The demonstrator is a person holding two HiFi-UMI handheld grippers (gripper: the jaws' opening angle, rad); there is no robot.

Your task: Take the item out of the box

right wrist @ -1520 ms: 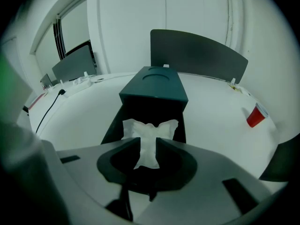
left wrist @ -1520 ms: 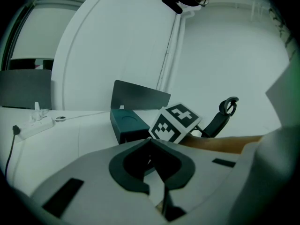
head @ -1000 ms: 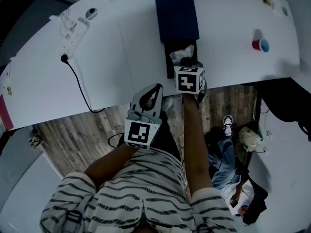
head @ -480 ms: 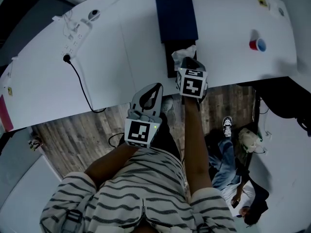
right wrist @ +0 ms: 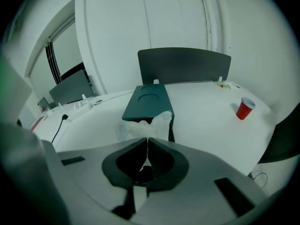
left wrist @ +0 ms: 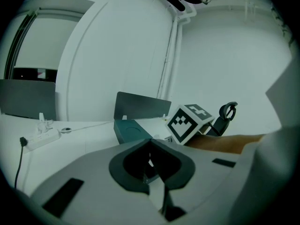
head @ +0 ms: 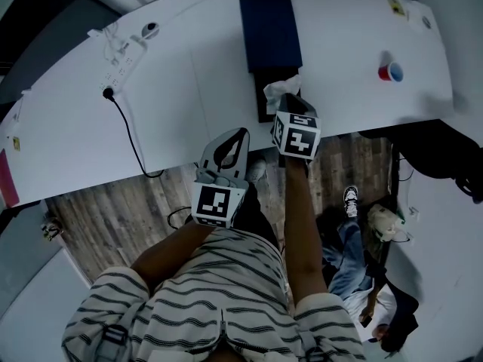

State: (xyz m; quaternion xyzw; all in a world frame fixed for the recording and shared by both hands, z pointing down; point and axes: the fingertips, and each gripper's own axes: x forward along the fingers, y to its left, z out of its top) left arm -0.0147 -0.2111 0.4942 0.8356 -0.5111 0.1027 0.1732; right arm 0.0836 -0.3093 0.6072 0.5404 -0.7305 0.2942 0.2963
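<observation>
The box (head: 262, 95) lies open on the white table (head: 173, 104), near its front edge, with its dark blue lid (head: 270, 30) lying flat just beyond it and touching its far end. The right gripper (right wrist: 147, 139) is over the near end of the box, pointing steeply down. Its jaws have just been closing and now stand pressed together on the near edge of a crumpled white paper (right wrist: 151, 124). The paper stands up from the tips and spreads over the near end of the box, hiding that part. Whether its lower edge is inside the box cannot be told. The left gripper (left wrist: 150, 142) hangs to the left of the box and nearer the person, off the table's front edge. Its jaws are pressed together with nothing between them. A red cup (head: 389, 72) stands well to the right of the box. A power strip (head: 121, 55) lies well to its left, with a black cable (head: 130, 138) running from it to the table edge.
</observation>
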